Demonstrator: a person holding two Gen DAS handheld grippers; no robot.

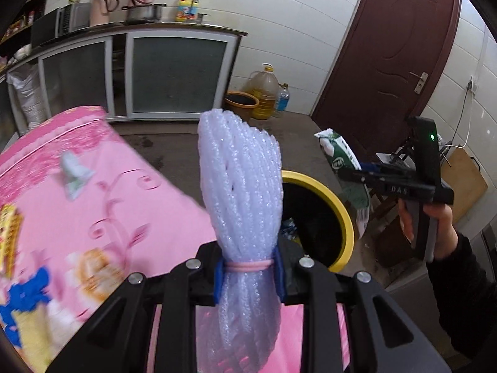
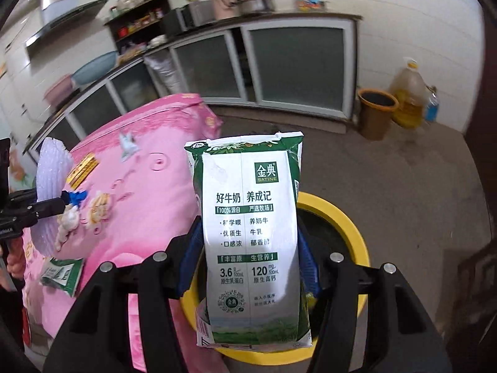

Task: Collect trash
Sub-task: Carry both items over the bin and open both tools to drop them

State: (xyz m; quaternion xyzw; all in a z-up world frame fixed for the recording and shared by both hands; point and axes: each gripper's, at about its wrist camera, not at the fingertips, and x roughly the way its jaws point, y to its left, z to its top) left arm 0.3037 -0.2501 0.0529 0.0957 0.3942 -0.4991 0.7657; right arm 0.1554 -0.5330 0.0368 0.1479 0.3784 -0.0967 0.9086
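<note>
My left gripper (image 1: 248, 275) is shut on a white foam net sleeve (image 1: 242, 180), held upright over the edge of the pink table (image 1: 124, 205), beside the yellow-rimmed trash bin (image 1: 341, 214). My right gripper (image 2: 248, 261) is shut on a green and white milk carton (image 2: 251, 236), held upright above the yellow bin (image 2: 351, 227). The right gripper with its carton (image 1: 338, 152) also shows in the left wrist view, to the right of the bin. The left gripper with the foam (image 2: 51, 168) shows at the left of the right wrist view.
On the pink table lie a crumpled paper scrap (image 1: 73, 172), a yellow wrapper (image 2: 82, 169) and another green carton (image 2: 62, 275). An orange bucket (image 2: 376, 108), an oil jug (image 2: 408, 93) and a water bottle (image 2: 431, 104) stand by the wall. A brown door (image 1: 394, 62) is at right.
</note>
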